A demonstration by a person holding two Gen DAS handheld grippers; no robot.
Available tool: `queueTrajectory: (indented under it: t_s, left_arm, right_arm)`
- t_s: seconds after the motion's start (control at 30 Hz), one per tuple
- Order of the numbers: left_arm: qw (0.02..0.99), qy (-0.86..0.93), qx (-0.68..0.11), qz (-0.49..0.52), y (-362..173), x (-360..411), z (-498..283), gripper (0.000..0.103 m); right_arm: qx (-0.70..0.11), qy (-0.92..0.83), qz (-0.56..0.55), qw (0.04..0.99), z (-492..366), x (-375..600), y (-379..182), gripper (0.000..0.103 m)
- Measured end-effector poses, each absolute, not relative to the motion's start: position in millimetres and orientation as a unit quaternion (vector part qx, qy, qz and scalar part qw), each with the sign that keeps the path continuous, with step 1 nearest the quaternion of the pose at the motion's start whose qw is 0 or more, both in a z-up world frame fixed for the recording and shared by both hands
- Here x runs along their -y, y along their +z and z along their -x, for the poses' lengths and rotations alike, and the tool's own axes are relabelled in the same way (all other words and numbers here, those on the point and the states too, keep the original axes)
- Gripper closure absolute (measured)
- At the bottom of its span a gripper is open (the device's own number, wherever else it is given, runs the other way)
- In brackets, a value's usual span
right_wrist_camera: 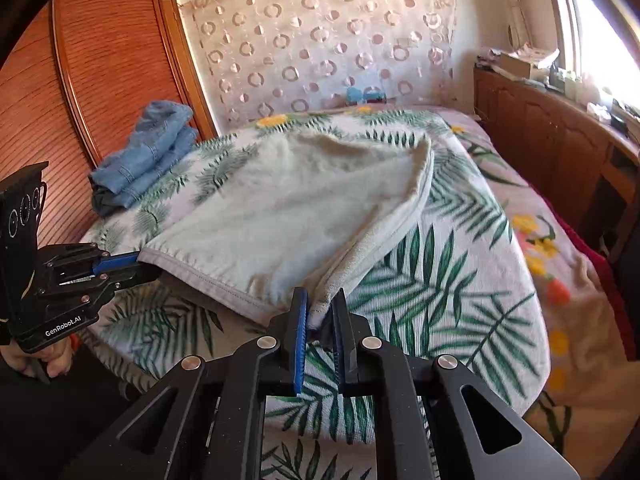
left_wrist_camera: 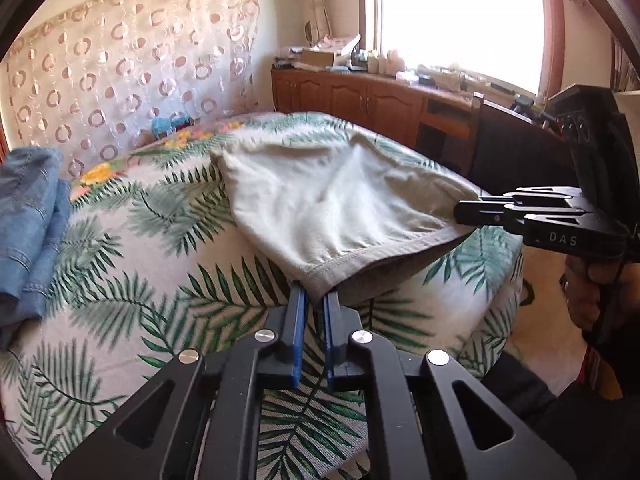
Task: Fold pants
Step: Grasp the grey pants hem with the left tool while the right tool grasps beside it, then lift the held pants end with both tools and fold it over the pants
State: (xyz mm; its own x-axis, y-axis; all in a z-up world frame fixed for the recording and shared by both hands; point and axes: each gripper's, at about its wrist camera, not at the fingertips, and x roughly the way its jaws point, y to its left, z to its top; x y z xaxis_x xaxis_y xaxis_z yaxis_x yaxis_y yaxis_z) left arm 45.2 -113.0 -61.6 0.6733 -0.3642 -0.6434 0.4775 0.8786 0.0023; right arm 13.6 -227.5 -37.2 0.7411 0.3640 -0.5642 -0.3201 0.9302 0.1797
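Note:
Pale grey-green pants (left_wrist_camera: 328, 200) lie spread on the leaf-print bed cover, also seen in the right wrist view (right_wrist_camera: 304, 208). My left gripper (left_wrist_camera: 316, 300) is shut on the near left corner of the stitched hem and lifts it off the bed. My right gripper (right_wrist_camera: 322, 308) is shut on the near right corner of the same hem. The right gripper shows from the side in the left wrist view (left_wrist_camera: 472, 210), the left gripper in the right wrist view (right_wrist_camera: 136, 262). The hem hangs stretched between them.
A pile of folded blue denim (left_wrist_camera: 28, 216) sits at the bed's left, also seen in the right wrist view (right_wrist_camera: 148, 148). A wooden wardrobe (right_wrist_camera: 100, 60) stands left. Wooden cabinets (left_wrist_camera: 360, 100) with clutter line the window wall. The bed's edge (right_wrist_camera: 532, 380) drops off at right.

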Motion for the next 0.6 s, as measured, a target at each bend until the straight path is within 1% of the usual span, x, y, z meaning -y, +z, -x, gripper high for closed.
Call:
queueTrajectory:
  t_s: [0.23, 0.6]
  left_arm:
    - [0.922, -0.227, -0.302, -0.084, -27.6, 108.4, -44.5, 0.095]
    - [0.945, -0.216, -0.232, -0.085, 39.9, 89.6, -31.1, 0.095]
  right_arm:
    - [-0.266, 0.191, -0.018, 0.945, -5.7, 226.8, -1.1, 0.092]
    - [-0.196, 0.207, 0.0, 0.959, 10.1, 217.6, 55.1, 0.092]
